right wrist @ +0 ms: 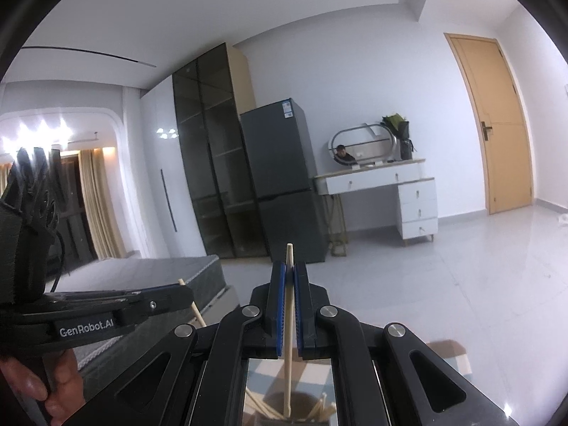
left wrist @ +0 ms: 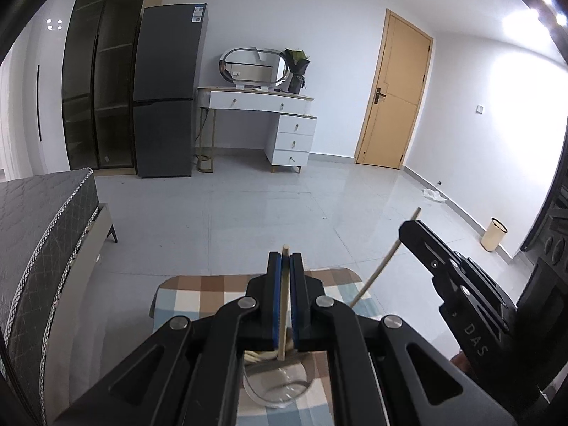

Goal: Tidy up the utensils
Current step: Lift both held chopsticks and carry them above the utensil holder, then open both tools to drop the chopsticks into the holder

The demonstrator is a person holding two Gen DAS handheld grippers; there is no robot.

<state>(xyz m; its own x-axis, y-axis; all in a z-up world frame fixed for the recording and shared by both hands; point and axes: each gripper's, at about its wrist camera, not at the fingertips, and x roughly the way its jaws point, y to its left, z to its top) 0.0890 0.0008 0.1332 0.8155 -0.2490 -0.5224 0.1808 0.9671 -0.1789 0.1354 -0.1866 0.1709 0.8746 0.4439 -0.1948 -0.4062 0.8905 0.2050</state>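
Directly below the left gripper [left wrist: 285,262] sits a clear glass cup [left wrist: 275,383] on the checkered tablecloth [left wrist: 198,291]; the blue pads are clenched on a wooden chopstick [left wrist: 283,319] held upright, its lower end over the cup. Right gripper [right wrist: 290,273] grasps a second chopstick [right wrist: 288,355] upright, its tip down in a brown holder [right wrist: 284,408] containing more sticks. Far across the tiled floor [left wrist: 266,213] stand a fridge [left wrist: 167,99] and a dressing table [left wrist: 262,106].

Black linkage, silver screws, blue-padded fingers [left wrist: 276,298], "GenRobot.AI" lettering.
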